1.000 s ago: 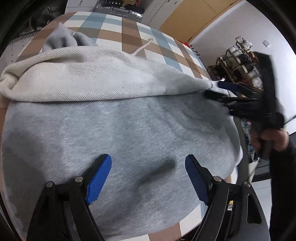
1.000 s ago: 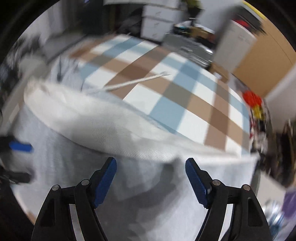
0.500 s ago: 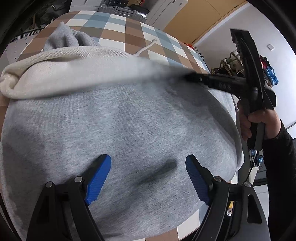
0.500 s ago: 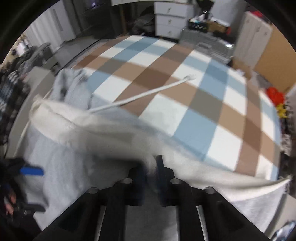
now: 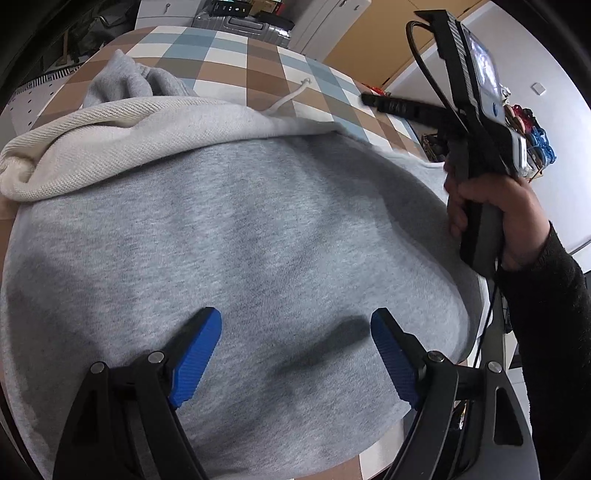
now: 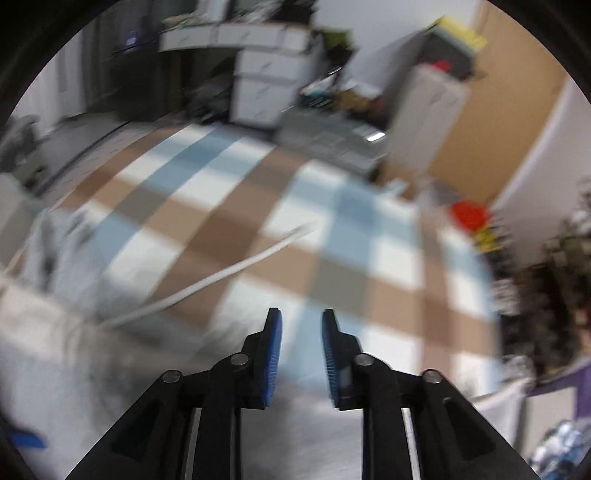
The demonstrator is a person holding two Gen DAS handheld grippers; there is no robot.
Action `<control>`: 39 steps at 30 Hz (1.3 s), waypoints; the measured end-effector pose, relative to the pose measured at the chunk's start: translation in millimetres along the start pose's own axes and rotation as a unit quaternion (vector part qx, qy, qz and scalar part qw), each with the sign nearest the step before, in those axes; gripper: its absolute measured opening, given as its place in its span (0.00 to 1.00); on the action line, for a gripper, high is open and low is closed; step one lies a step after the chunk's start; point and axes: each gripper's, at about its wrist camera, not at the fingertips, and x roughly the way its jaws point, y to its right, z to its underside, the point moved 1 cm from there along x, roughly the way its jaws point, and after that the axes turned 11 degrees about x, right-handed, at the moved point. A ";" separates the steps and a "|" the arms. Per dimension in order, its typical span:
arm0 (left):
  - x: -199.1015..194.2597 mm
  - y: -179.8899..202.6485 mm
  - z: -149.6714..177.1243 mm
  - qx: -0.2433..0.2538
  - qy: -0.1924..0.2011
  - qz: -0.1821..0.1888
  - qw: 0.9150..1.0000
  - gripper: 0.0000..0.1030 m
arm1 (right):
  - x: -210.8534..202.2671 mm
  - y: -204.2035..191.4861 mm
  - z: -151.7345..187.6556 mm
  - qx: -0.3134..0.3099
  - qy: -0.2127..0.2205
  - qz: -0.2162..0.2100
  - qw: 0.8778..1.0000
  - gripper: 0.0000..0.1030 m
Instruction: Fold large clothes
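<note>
A large grey hoodie (image 5: pixel 240 236) lies folded on the checked table, its cream inner lining (image 5: pixel 110 147) turned up along the far fold. A white drawstring (image 5: pixel 291 98) trails onto the cloth; it also shows in the right wrist view (image 6: pixel 221 277). My left gripper (image 5: pixel 295 347) is open and empty, low over the grey fabric. My right gripper (image 6: pixel 301 332) is lifted above the hoodie's far edge, its jaws a narrow gap apart with nothing between them. It shows in the left wrist view (image 5: pixel 373 99), held by a hand.
The table carries a brown, blue and white checked cloth (image 5: pixel 229 62) (image 6: pixel 332 236). White drawers (image 6: pixel 266 85), a grey suitcase (image 5: pixel 243 24) and a wooden cabinet (image 6: pixel 480 147) stand beyond the table. A cluttered shelf (image 5: pixel 532 122) stands at the right.
My right gripper shut on the hoodie's far edge, then let go, part-opened and lifted up and away. The cream edge now lies flatter. My left gripper has stayed open in place.
</note>
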 end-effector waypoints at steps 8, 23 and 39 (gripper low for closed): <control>-2.9 2.1 3.5 0.002 -0.001 -0.005 1.000 0.77 | -20.9 72.6 -7.4 0.060 -0.042 -0.033 0.997 0.75; 4.8 12.0 2.4 0.035 0.001 -0.050 0.998 0.78 | 46.6 101.9 39.4 0.107 -0.178 0.038 0.977 0.79; -103.1 -72.1 26.7 -0.163 0.161 -0.012 0.973 0.78 | -69.2 -113.9 51.6 -0.213 -0.085 -0.183 0.956 0.90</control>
